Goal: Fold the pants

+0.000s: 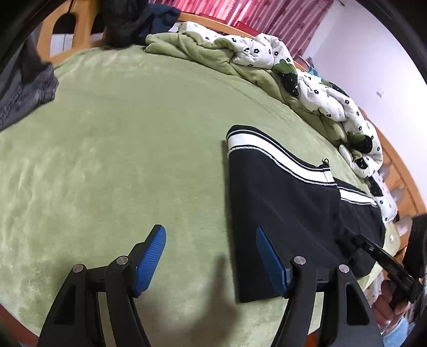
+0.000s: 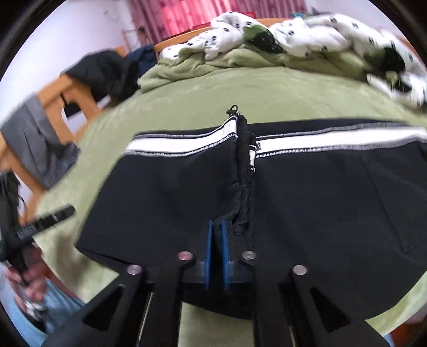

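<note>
Black pants [image 1: 288,211] with a white side stripe lie folded on the green bed cover [image 1: 120,160]. My left gripper [image 1: 210,256] is open and empty, its right blue pad over the near left corner of the pants. In the right wrist view the pants [image 2: 170,192] lie flat with the stripe along the far edge. My right gripper [image 2: 217,235] is shut on the near edge of the pants at the fold. The right gripper also shows in the left wrist view [image 1: 357,240] at the pants' right end.
A crumpled white and green quilt [image 1: 267,58] lies along the far side of the bed. Grey clothing [image 1: 24,90] lies at the far left, with dark clothes [image 1: 128,21] by the wooden bed frame [image 1: 64,32].
</note>
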A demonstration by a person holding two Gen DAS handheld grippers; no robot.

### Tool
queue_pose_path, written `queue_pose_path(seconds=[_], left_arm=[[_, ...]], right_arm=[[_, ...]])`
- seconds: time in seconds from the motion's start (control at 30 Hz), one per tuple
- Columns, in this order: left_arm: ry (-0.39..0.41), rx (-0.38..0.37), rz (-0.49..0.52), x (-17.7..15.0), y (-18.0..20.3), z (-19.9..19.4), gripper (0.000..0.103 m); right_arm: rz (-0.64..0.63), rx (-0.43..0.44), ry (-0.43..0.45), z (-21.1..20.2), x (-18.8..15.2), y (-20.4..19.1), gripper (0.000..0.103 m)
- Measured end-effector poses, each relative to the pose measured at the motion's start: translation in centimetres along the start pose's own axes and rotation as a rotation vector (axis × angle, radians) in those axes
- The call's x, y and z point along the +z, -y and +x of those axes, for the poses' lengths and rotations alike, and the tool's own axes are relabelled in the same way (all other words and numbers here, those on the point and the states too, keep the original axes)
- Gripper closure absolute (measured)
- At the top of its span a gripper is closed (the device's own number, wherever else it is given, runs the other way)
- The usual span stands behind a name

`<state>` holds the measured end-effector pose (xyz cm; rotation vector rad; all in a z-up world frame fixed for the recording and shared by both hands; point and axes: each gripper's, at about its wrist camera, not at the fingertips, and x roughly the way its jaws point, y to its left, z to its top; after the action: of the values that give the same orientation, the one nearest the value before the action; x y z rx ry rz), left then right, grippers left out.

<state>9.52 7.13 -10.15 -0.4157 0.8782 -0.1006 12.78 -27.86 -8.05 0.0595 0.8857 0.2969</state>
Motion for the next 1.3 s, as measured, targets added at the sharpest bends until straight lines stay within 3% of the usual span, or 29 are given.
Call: queue_pose_path(seconds=[0.1, 0.13, 0.27, 0.37, 0.5, 0.63, 0.8, 0.93, 1.03, 1.13, 1.17, 1.2, 1.23, 1.3], left_arm=[[-0.003, -0.046, -0.001, -0.1, -0.7, -0.3, 0.035], [-0.018, -0.070, 0.002, -0.2, -0.7, -0.1, 0.035], [-0.111, -0.172, 0.065, -0.8, 0.6, 0.5, 0.035], [-0.174, -0.213, 0.171, -2.3, 2.2, 0.4, 0.035], [-0.155, -0.138, 0.245, -4.4, 2.8, 0.5, 0.035], [-0.191, -0.122, 0.221, -4.3, 2.9, 1.3, 0.035], [-0.162, -0.133, 0.215, -3.9, 2.6, 1.0, 0.035], [-0.148, -0.084, 0.253, -4.5, 3.3, 2.0, 0.035], [-0.112, -0.019, 0.332, -5.2, 4.5, 2.3, 0.035], [-0.077, 0.002, 0.311, -5.3, 5.1, 2.6, 0.036], [-0.072, -0.006, 0.303, -5.3, 5.1, 2.7, 0.047], [-0.071, -0.003, 0.309, -5.4, 5.4, 2.9, 0.056], [-0.067, 0.012, 0.334, -5.5, 5.8, 3.0, 0.080], [-0.041, 0.027, 0.374, -5.5, 6.0, 2.3, 0.087]], right_arm=[[0.070, 0.134, 0.031, -2.5, -0.6, 1.4, 0.096], [0.076, 0.143, 0.017, -2.8, -0.8, 1.6, 0.096], [0.051, 0.046, -0.116, 0.1, -2.6, 1.7, 0.096], [0.042, 0.045, -0.098, -0.4, -2.1, 1.4, 0.090], [0.098, 0.083, -0.049, -1.6, -1.3, 2.3, 0.065], [0.117, 0.089, -0.065, 0.2, 0.0, 2.0, 0.064], [0.109, 0.020, -0.140, 4.2, 2.7, 2.4, 0.064], [0.073, -0.005, -0.218, 7.6, 3.8, 2.3, 0.063], [0.018, -0.027, -0.190, 8.0, 3.7, 1.3, 0.062], [0.030, -0.025, -0.171, 7.9, 3.6, 1.4, 0.069], [0.032, -0.025, -0.162, 7.8, 3.5, 1.4, 0.081], [0.032, -0.018, -0.145, 7.6, 3.5, 1.5, 0.086], [0.035, -0.014, -0.130, 7.5, 3.4, 1.4, 0.088], [0.036, -0.022, -0.097, 6.8, 3.6, 1.3, 0.091]])
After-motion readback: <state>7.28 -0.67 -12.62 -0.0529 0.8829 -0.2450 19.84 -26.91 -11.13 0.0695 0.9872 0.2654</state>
